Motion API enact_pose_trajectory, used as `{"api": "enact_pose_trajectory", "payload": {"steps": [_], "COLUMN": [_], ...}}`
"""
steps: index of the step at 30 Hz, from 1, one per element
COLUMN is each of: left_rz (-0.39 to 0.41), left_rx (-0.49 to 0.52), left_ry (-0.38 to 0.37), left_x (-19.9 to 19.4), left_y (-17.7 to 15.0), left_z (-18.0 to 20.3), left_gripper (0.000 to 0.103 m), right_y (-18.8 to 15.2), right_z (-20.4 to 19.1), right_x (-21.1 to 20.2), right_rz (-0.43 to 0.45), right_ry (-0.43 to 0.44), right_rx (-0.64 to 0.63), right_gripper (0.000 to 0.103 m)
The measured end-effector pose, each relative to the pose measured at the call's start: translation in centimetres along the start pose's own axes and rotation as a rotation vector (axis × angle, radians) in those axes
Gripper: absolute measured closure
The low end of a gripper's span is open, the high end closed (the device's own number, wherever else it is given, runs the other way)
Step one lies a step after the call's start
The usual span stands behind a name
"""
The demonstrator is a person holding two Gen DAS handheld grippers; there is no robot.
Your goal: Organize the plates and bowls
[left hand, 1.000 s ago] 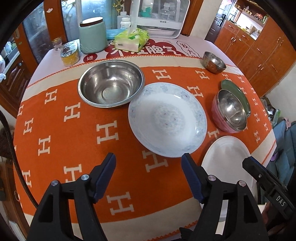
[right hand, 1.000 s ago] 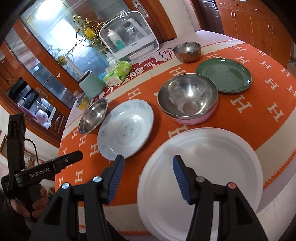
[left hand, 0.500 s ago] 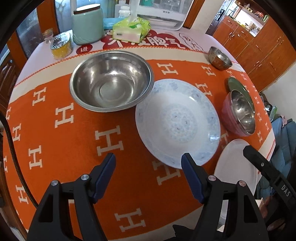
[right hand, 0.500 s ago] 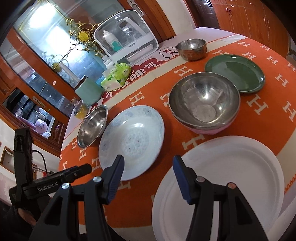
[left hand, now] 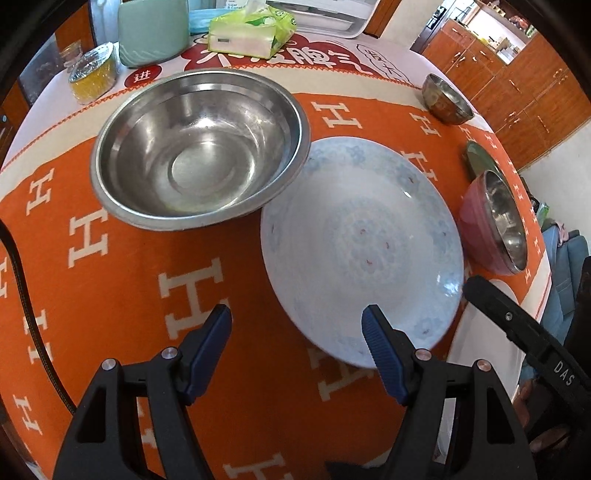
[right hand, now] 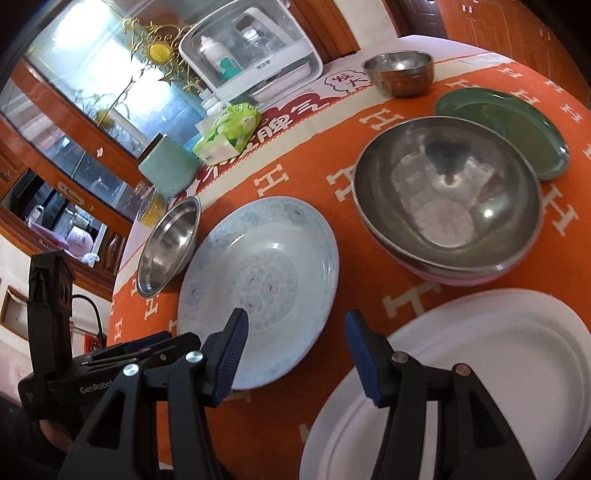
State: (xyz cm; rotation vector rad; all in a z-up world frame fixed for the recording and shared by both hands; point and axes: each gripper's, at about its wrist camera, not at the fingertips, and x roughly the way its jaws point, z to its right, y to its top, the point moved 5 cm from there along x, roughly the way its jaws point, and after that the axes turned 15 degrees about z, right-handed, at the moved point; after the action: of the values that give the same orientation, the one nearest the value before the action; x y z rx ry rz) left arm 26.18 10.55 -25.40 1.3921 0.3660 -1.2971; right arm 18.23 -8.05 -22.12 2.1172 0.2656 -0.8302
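The left gripper (left hand: 297, 328) hangs with its blue pads parted and nothing between them, over the orange tablecloth (left hand: 122, 280) woven with white "H" letters; its right pad overlaps the near rim of the blue-patterned porcelain plate (left hand: 364, 240), which lies mostly ahead and to the right of the claw. At that view's right edge a black bar reads "DAS". The right gripper (right hand: 293, 334) also stands about half open and empty, the porcelain plate (right hand: 262, 280) ahead of its left pad and the white paper plate (right hand: 480, 369) under and beside its right pad; in the lower left of the right wrist view the other tool's body bears "GenRobo", cut off. Just beyond the porcelain plate, touching its far-left rim, sits the large steel basin (left hand: 199, 147). To the right a steel bowl nested in a pink bowl (right hand: 448, 192) stands near the green plate (right hand: 506, 129), with a small steel bowl (right hand: 399, 72) farther back. At the far edge red Chinese characters are printed on the cloth, by a green tissue pack (left hand: 253, 31), a mint canister (left hand: 153, 31) and a yellow jar (left hand: 92, 74)
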Motion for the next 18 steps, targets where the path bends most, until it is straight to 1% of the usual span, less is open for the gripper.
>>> {"api": "enact_pose_trajectory", "payload": {"steps": [3, 6, 10, 11, 13, 15, 18], "left_rz": [-0.021, -0.033, -0.008, -0.001, 0.007, 0.018, 0.030], "left_rx": [-0.009, -0.016, -0.002, 0.000, 0.004, 0.013, 0.032], "left_ry": [0.016, 0.009, 0.014, 0.016, 0.018, 0.024, 0.029], "left_x": [1.3, 2.2, 2.6, 2.7, 2.8, 2.9, 3.3], "left_y": [-0.1, -0.2, 0.1, 0.2, 0.4, 0.6, 0.9], "left_z": [-0.1, 0.0, 0.4, 0.4, 0.6, 0.9, 1.4], "left_gripper": [0.031, 0.031, 0.031, 0.031, 0.031, 0.031, 0.031], "right_y": [0.1, 0.1, 0.3, 0.3, 0.3, 0.3, 0.4], "right_z": [0.1, 0.7, 1.3, 1.4, 1.6, 1.8, 2.0], "right_x": [0.9, 1.9, 2.7, 2.9, 3.2, 3.5, 3.6], "right_rz": [-0.004, -0.011, -0.016, -0.016, -0.020, -0.025, -0.019], "right_ry": [0.006, -0.001, -0.011, -0.014, -0.014, -0.017, -0.010], "right_rx": [-0.011, -0.009, -0.002, -0.002, 0.001, 0.005, 0.012], "right_gripper": [0.048, 0.048, 0.049, 0.050, 0.057, 0.060, 0.067]}}
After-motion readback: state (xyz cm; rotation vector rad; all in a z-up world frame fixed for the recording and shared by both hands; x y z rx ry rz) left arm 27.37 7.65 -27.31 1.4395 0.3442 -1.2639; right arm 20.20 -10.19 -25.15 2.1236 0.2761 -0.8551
